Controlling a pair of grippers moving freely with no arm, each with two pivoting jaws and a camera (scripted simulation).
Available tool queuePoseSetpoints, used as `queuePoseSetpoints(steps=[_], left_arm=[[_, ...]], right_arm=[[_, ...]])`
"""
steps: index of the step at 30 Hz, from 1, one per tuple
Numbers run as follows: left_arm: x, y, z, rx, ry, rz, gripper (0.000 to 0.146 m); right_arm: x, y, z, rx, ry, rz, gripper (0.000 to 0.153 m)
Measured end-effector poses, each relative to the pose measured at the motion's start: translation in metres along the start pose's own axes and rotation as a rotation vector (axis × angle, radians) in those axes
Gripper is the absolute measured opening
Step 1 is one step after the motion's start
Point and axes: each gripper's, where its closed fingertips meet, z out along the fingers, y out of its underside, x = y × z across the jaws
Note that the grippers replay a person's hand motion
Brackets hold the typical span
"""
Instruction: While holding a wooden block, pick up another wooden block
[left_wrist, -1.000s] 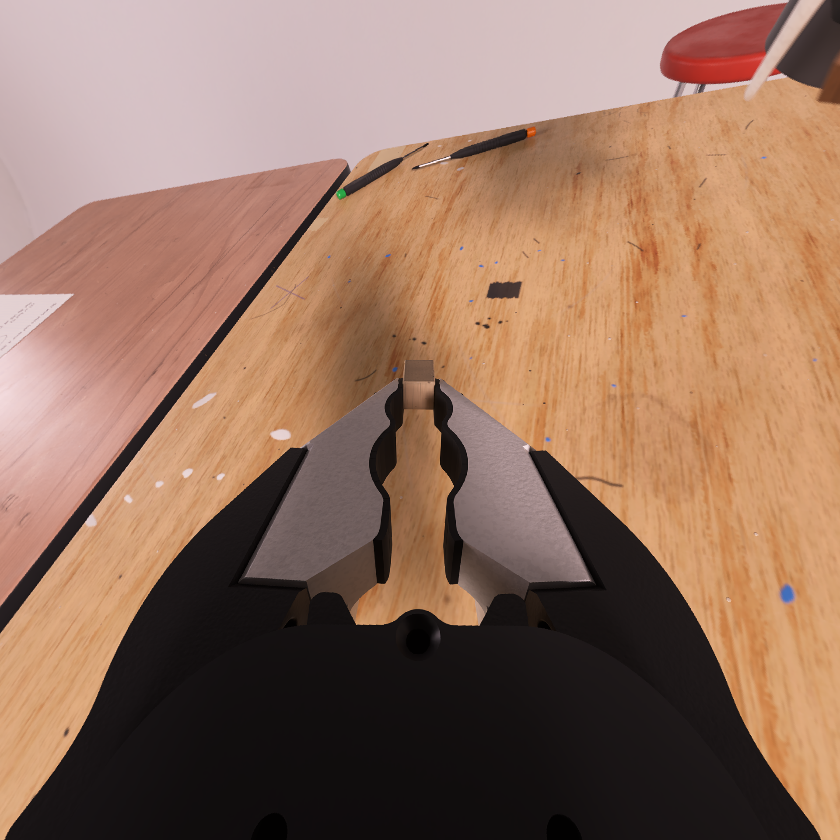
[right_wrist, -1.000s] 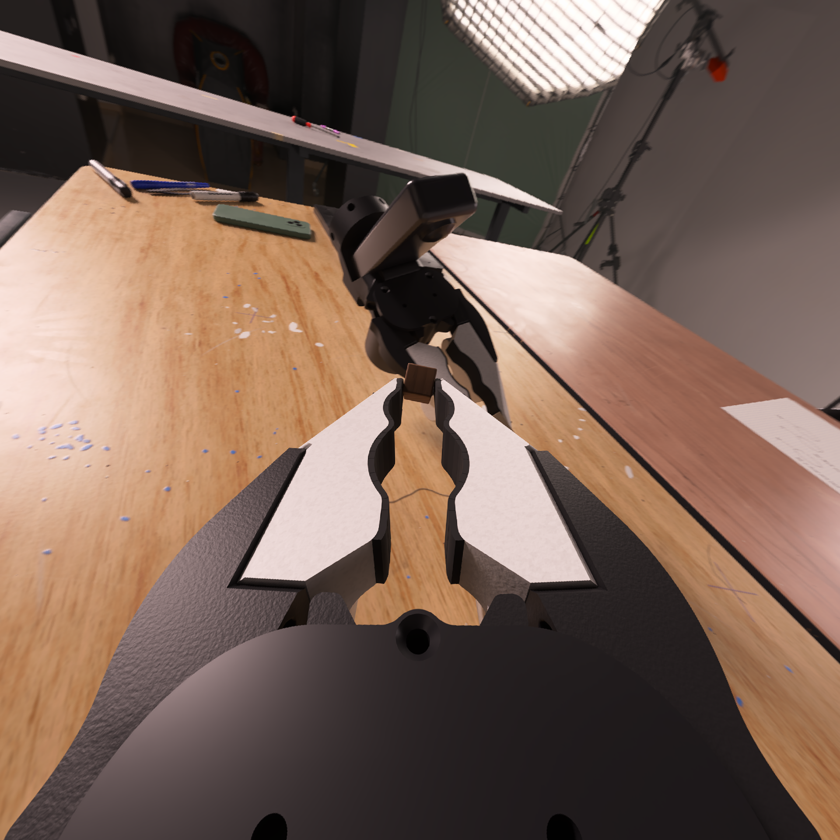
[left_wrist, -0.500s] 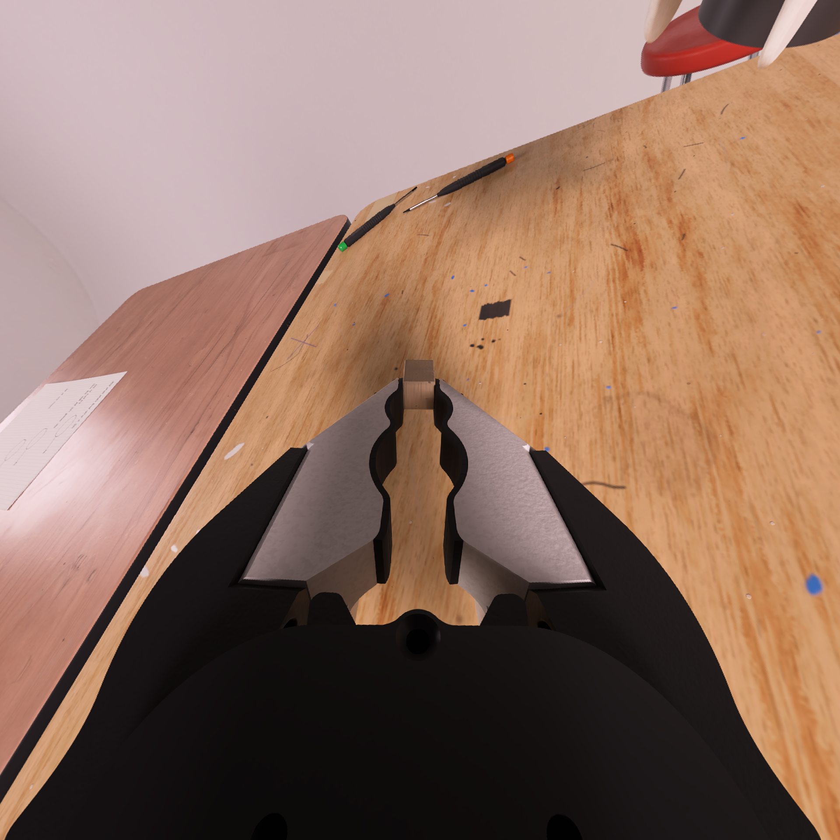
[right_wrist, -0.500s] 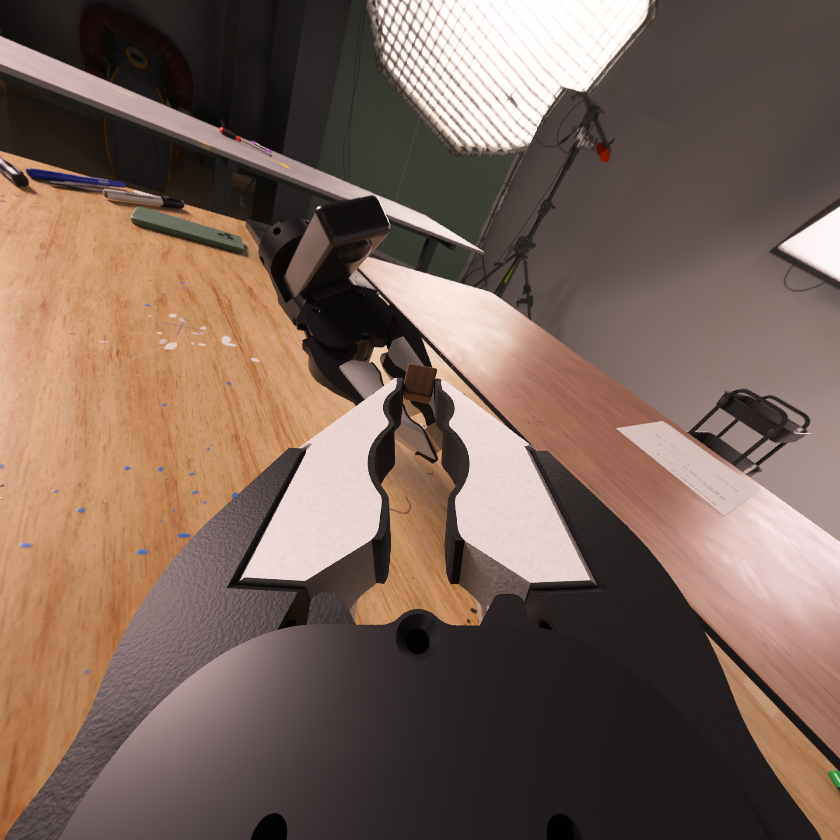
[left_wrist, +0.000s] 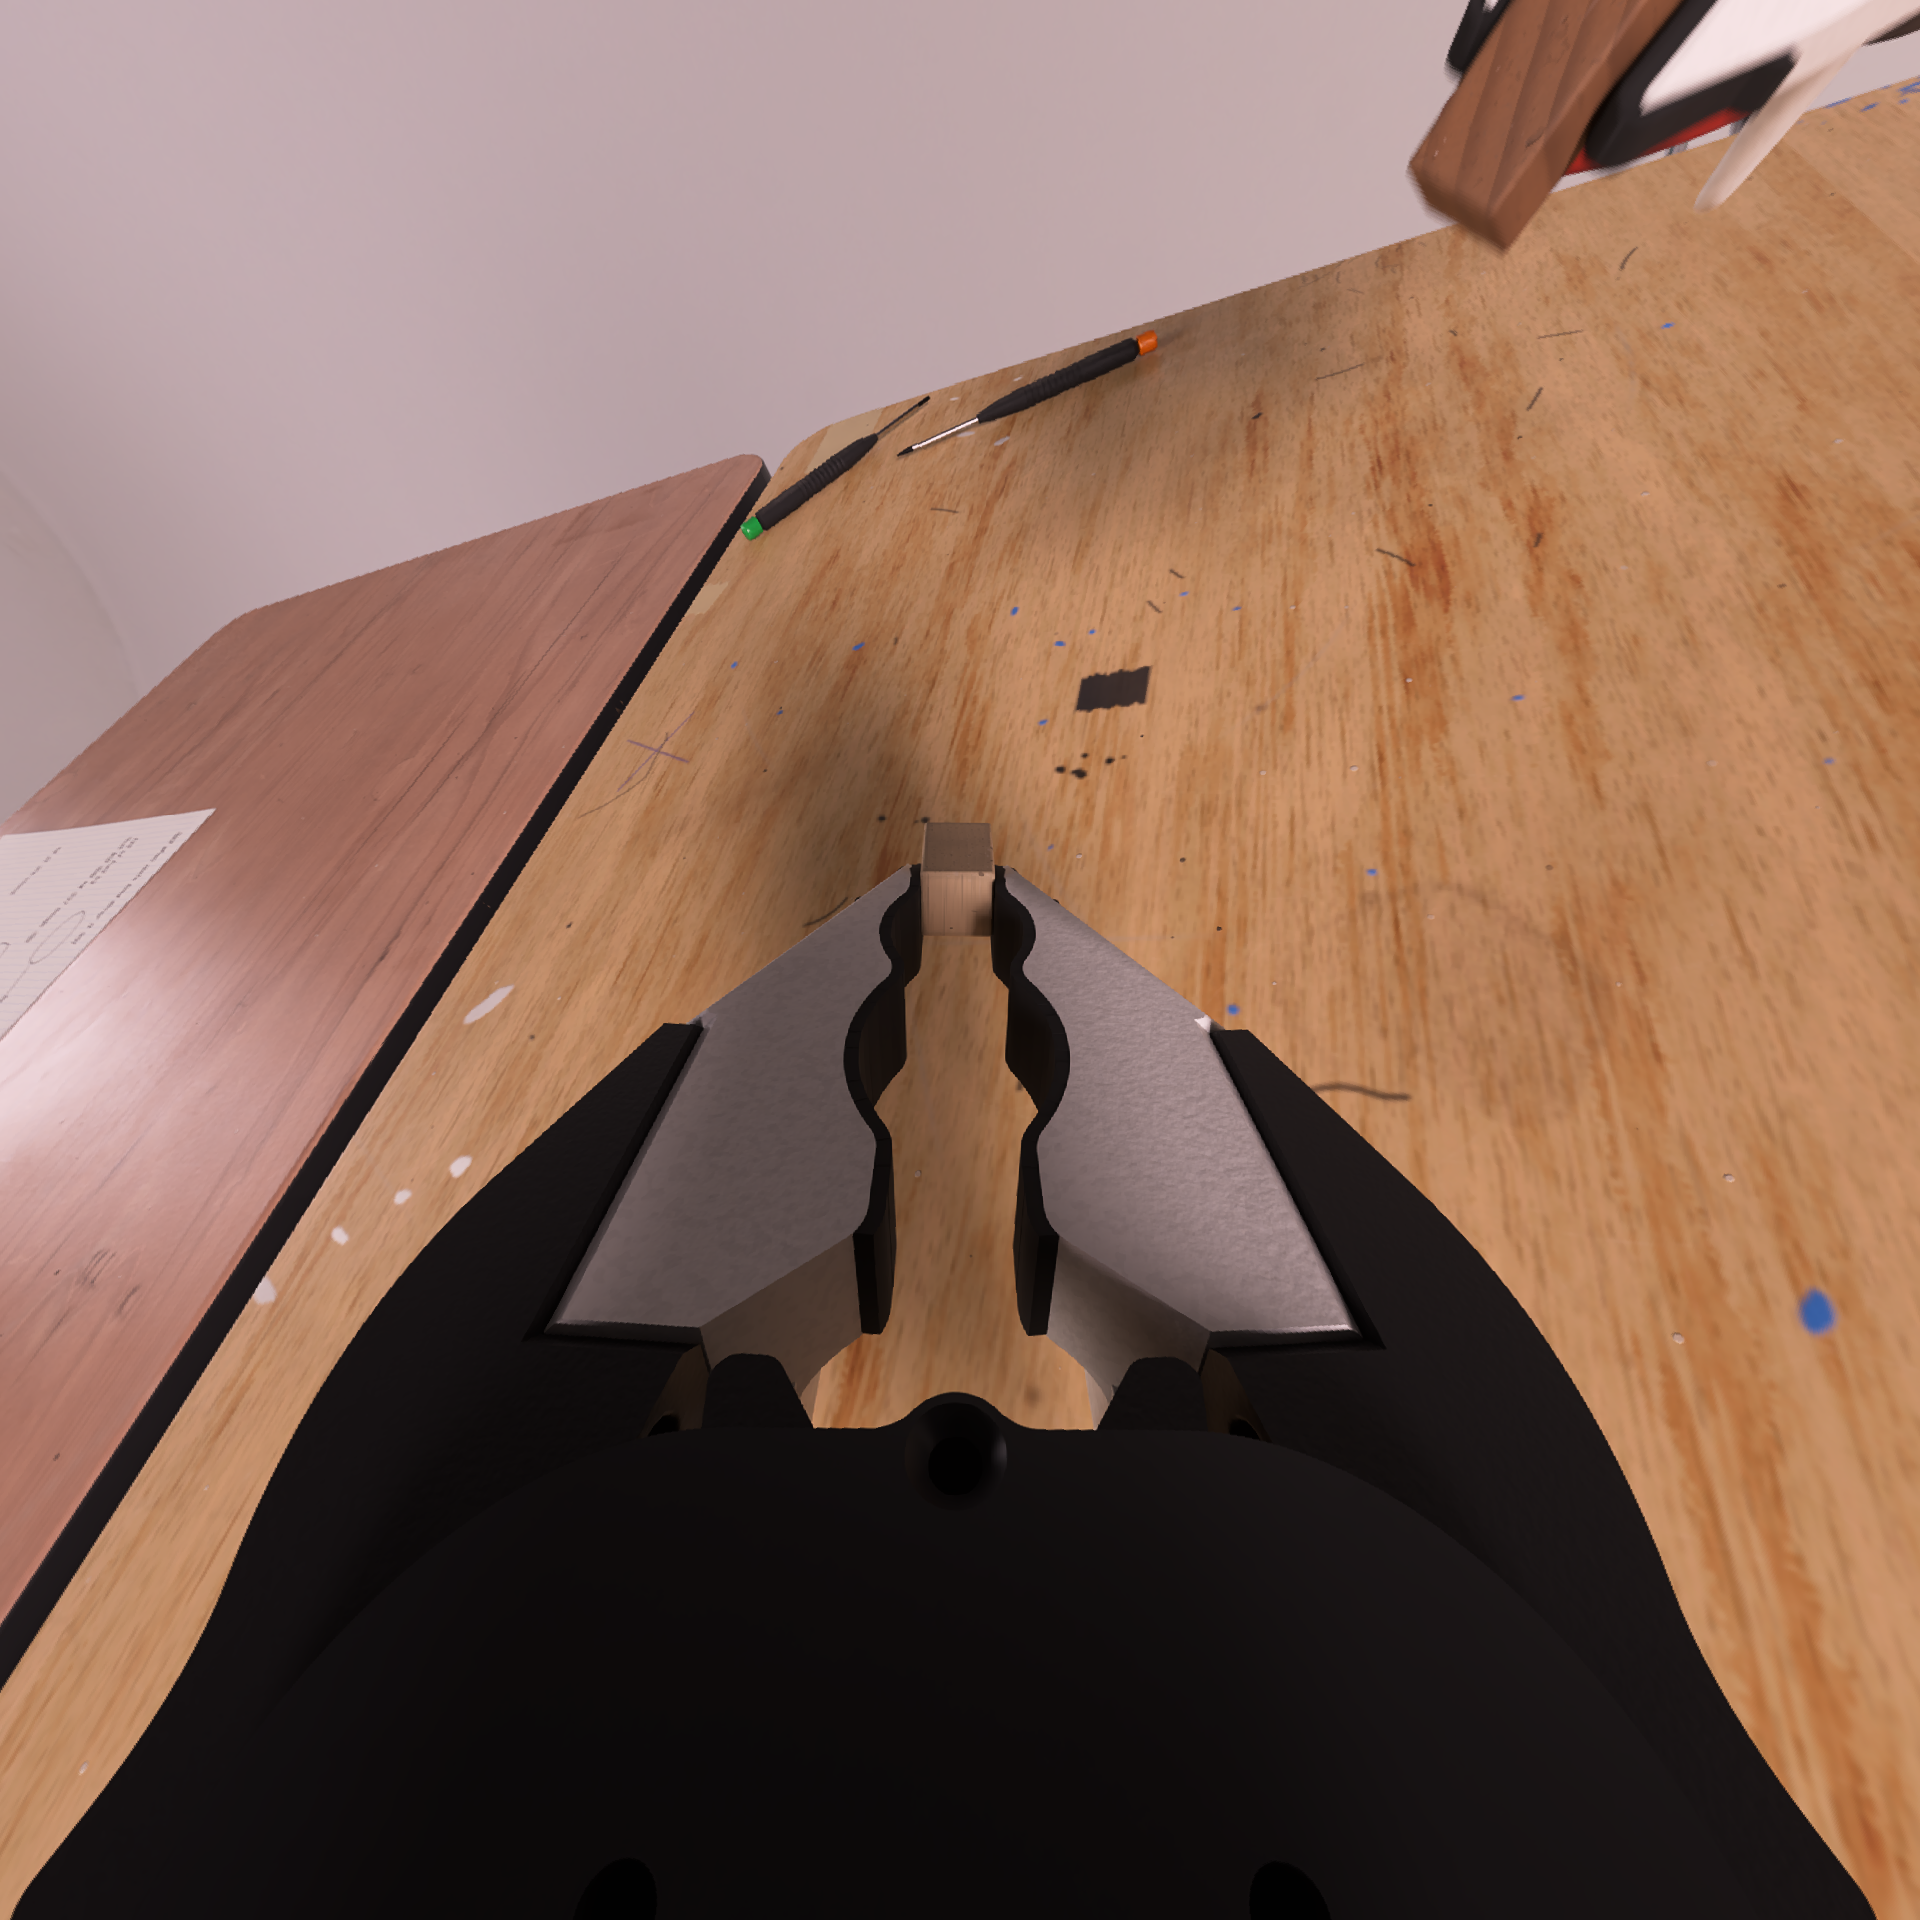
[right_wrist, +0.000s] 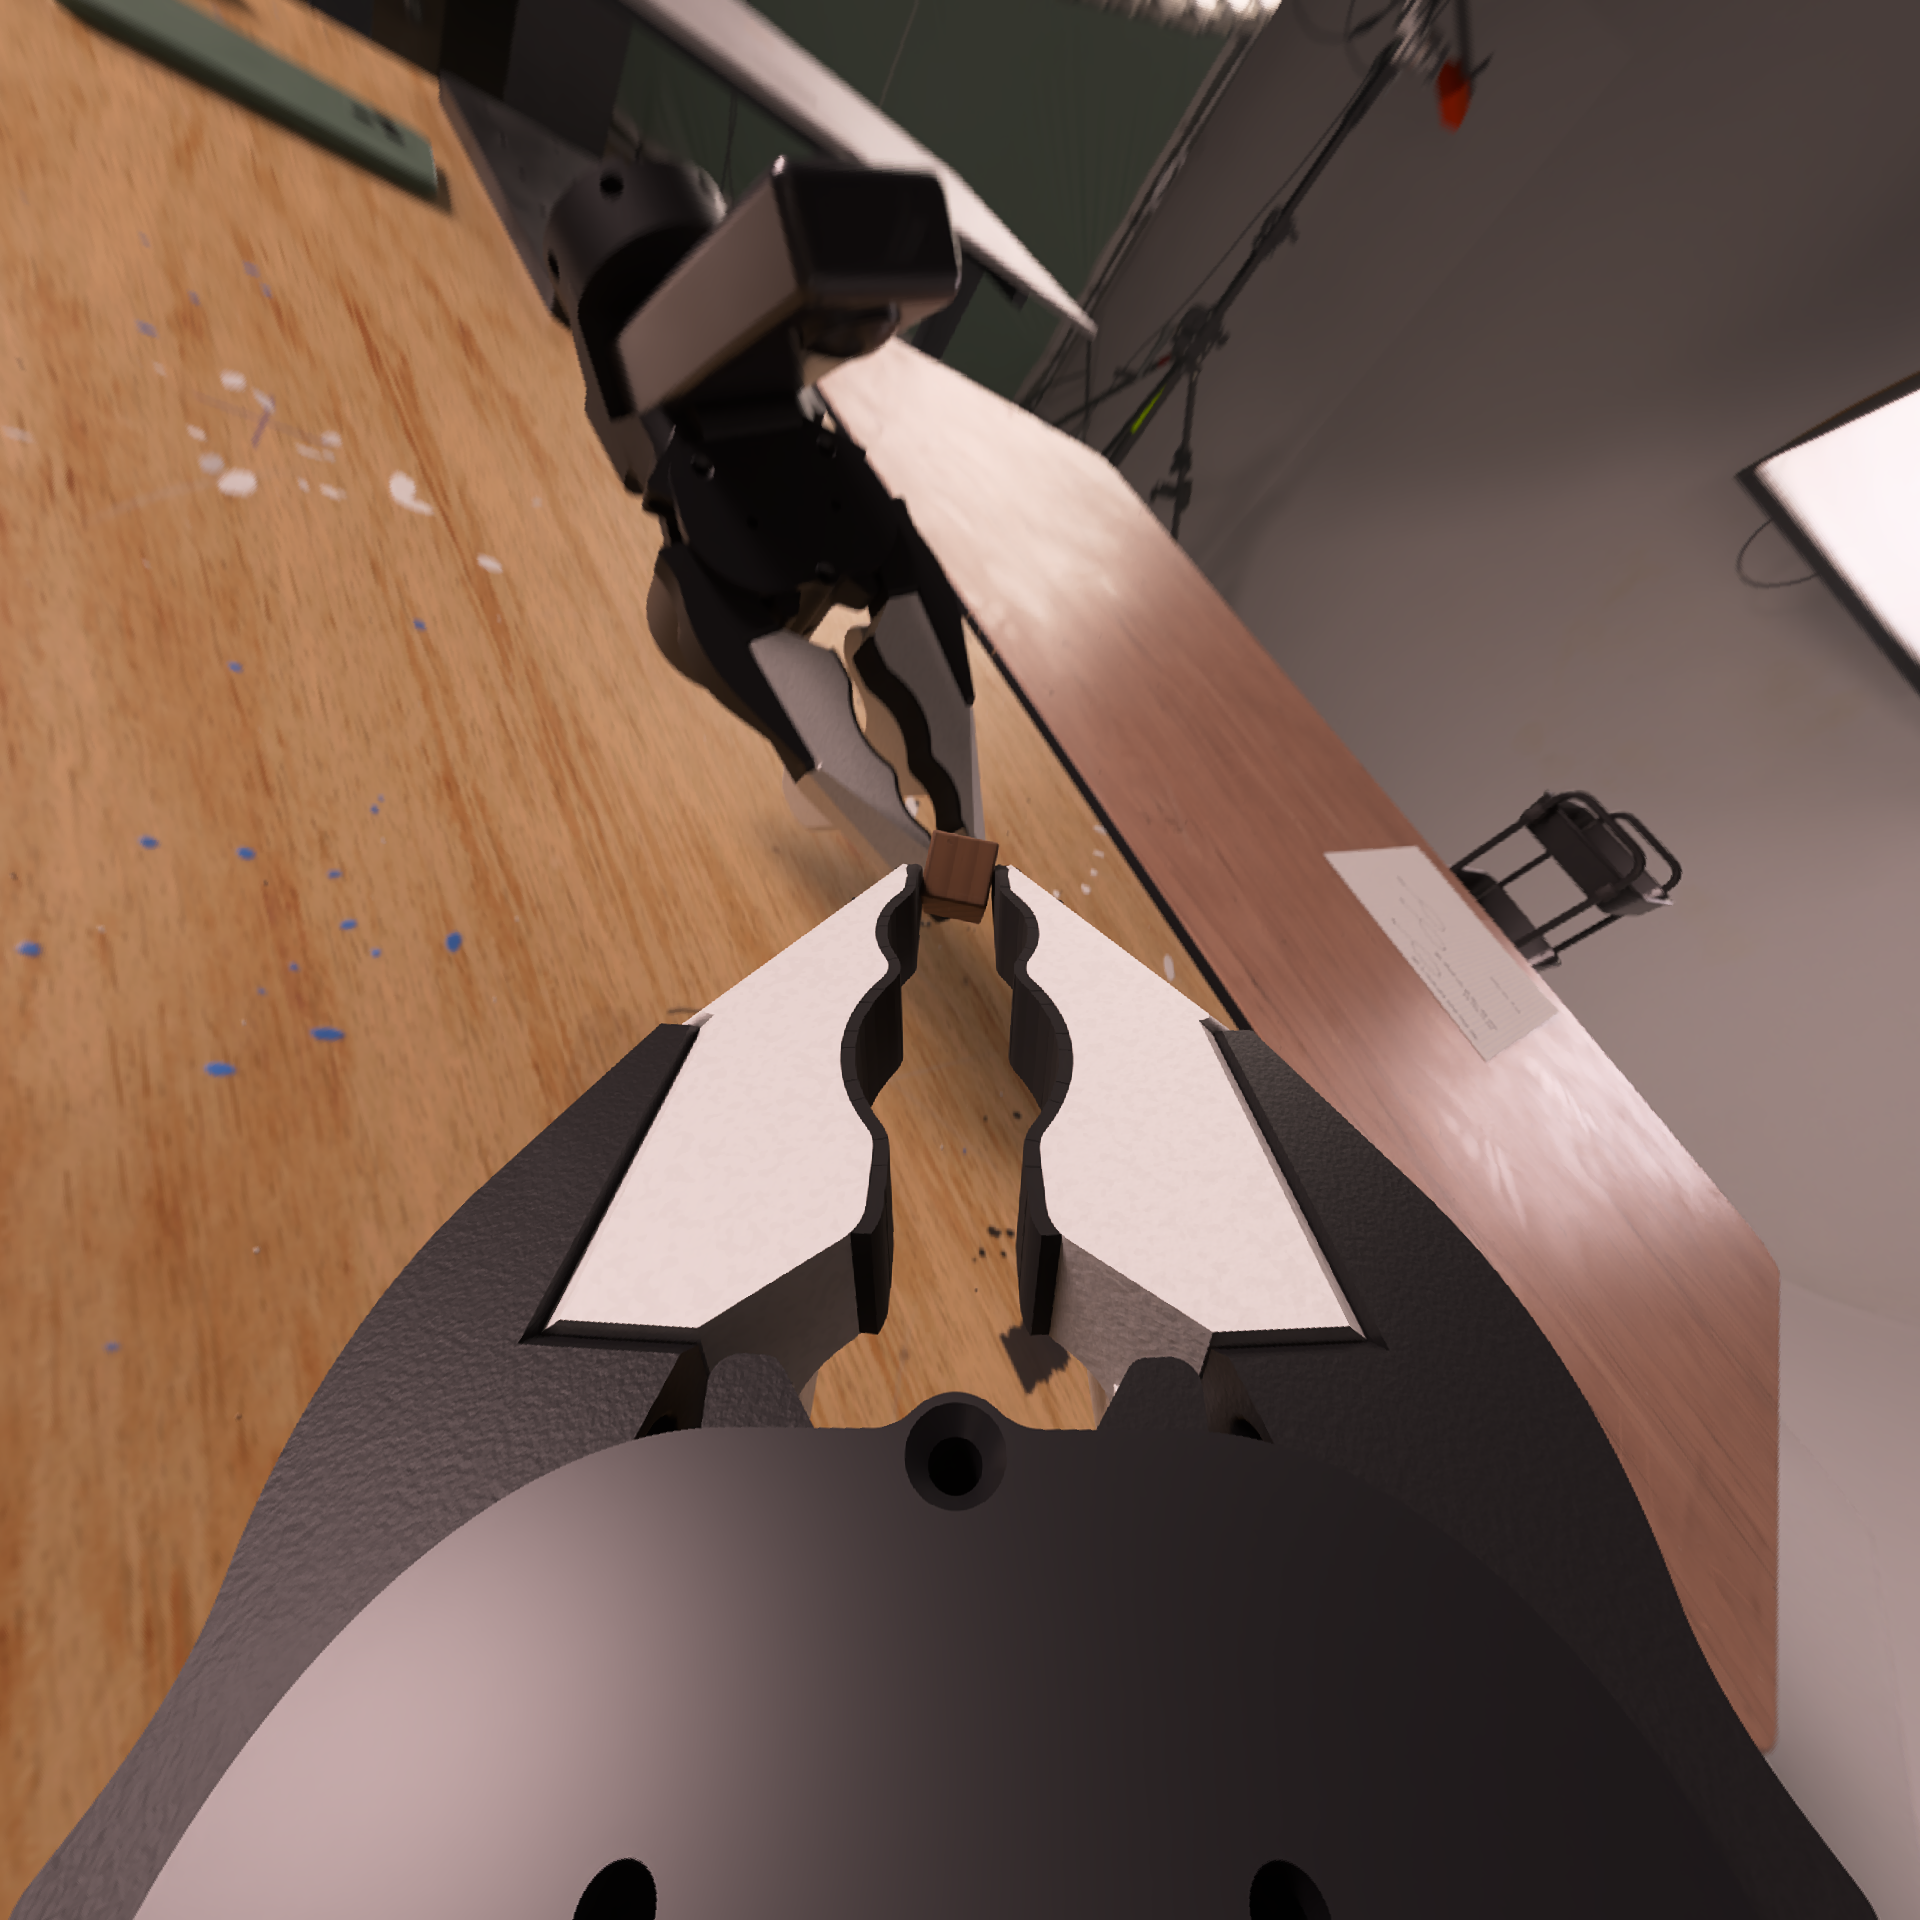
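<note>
On the pale worktop (left_wrist: 1455, 727) we see two slim screwdrivers (left_wrist: 1039, 390) near the far edge and a dark patch (left_wrist: 1114, 688) ahead; a reddish table (left_wrist: 312, 831) with a paper sheet (left_wrist: 73, 894) lies alongside. Our left hand-held gripper (left_wrist: 957, 902) is closed on a light wooden block (left_wrist: 957, 883), apparently lifted. Our right hand-held gripper (right_wrist: 957, 894) pinches a dark brown block (right_wrist: 960, 879) at its tips, with the left one just beyond it

I see a pale wooden block (left_wrist: 956, 891) pinched at my left tongs' (left_wrist: 956, 902) tips; a dark brown block (right_wrist: 958, 880), slightly tilted, clamped at my right tongs' (right_wrist: 957, 891) tips.
</note>
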Motion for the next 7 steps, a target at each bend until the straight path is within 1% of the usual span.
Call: queuePoseSetpoints(steps=[7], left_arm=[[0.001,0.002,0.001,-0.013,0.002,0.012,0.012]], right_arm=[[-0.009,0.025,0.013,-0.148,-0.045,0.001,0.013]])
